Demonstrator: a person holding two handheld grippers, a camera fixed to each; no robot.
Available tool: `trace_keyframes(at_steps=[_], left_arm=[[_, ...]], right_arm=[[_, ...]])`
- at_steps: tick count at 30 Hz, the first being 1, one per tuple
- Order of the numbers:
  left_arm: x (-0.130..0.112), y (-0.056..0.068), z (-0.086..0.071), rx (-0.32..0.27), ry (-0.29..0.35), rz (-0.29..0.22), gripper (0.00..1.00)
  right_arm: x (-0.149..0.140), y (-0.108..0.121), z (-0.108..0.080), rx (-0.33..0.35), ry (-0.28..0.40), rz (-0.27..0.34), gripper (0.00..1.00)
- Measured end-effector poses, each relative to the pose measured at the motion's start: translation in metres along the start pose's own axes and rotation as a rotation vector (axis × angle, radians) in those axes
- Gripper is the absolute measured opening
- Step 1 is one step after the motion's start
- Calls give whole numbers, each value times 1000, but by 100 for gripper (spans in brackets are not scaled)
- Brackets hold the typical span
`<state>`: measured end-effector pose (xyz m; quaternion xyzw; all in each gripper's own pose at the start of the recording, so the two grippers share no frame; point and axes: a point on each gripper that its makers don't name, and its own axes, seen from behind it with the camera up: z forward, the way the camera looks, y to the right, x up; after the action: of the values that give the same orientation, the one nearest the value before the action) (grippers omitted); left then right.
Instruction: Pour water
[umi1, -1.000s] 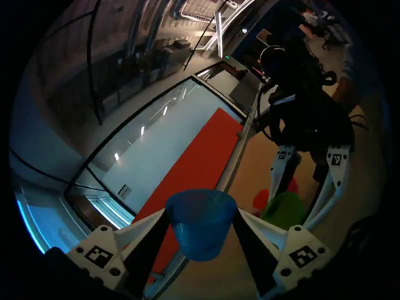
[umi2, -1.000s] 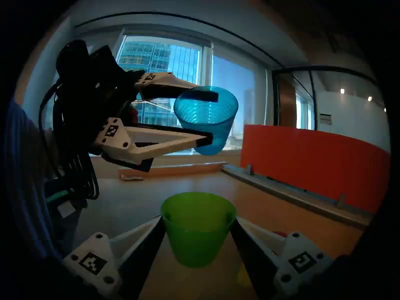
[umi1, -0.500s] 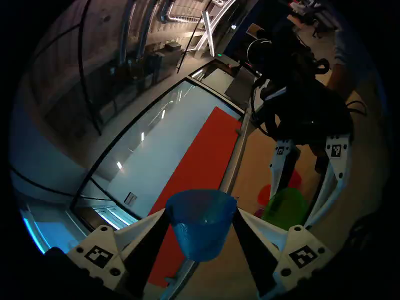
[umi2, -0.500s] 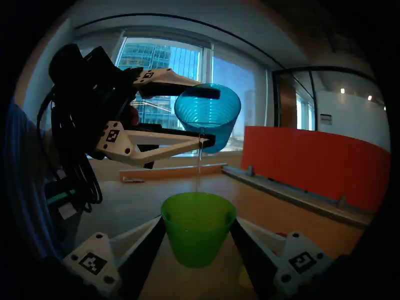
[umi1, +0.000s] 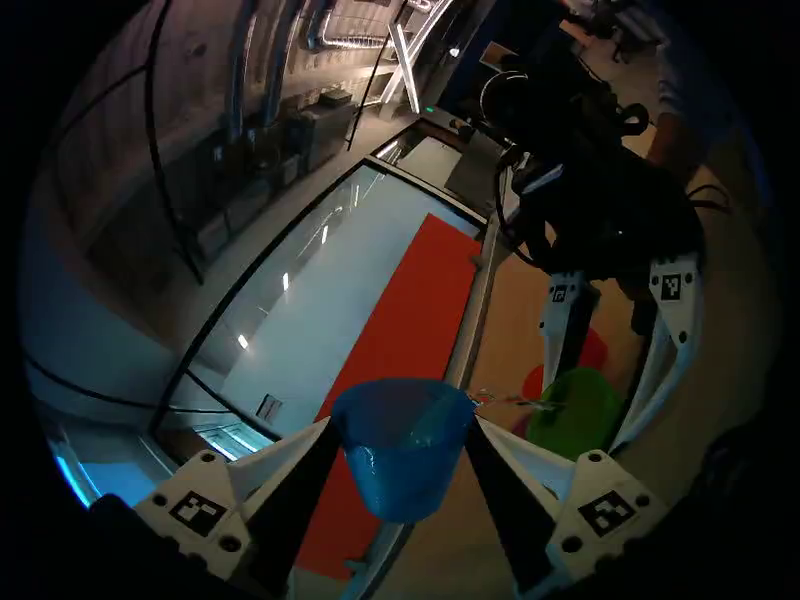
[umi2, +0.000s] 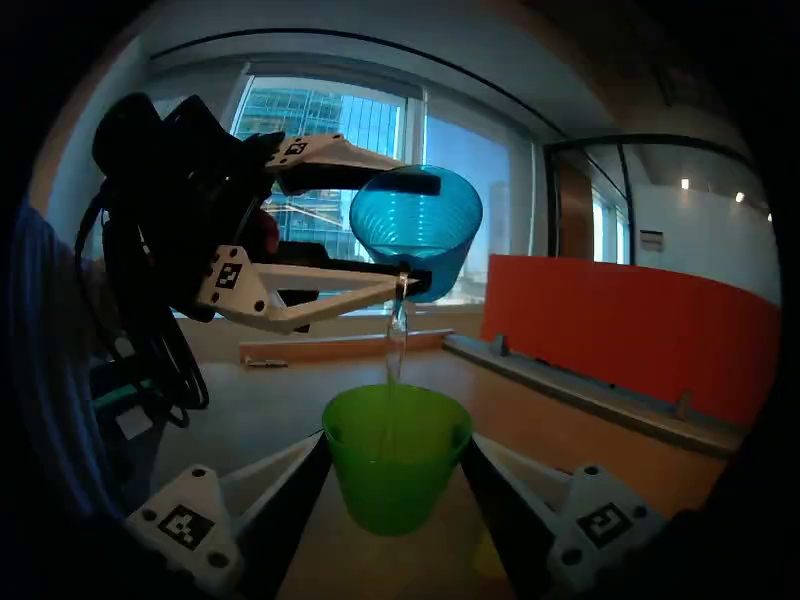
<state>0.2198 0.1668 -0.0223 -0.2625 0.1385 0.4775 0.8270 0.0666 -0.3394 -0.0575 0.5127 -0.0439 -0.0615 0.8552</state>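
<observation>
My left gripper (umi1: 402, 462) is shut on a clear blue cup (umi1: 402, 460), tipped far over. In the right gripper view that blue cup (umi2: 414, 232) hangs above a green cup (umi2: 396, 458), and a thin stream of water (umi2: 396, 335) falls from its lip into the green one. My right gripper (umi2: 396, 470) is shut on the green cup and holds it upright over the wooden table (umi2: 560, 415). In the left gripper view the green cup (umi1: 574, 412) sits between the right gripper's white fingers (umi1: 672, 345), with water strands reaching toward it.
An orange partition (umi2: 640, 325) with a metal rail (umi2: 590, 392) runs along the table's right side. Tall windows (umi2: 330, 130) fill the back wall. A person's blue sleeve (umi2: 40, 380) and dark cables (umi2: 150, 330) are at the left.
The blue cup has tilted further. Water began to run from it half a second ago and now falls as a fuller stream into the green cup, which stays still.
</observation>
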Motion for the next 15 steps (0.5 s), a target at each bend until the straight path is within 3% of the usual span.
trace_keyframes(at_steps=[15], left_arm=[[0, -4, 1, 4, -4, 50, 86]], right_arm=[[3, -1, 1, -2, 3, -3, 90]])
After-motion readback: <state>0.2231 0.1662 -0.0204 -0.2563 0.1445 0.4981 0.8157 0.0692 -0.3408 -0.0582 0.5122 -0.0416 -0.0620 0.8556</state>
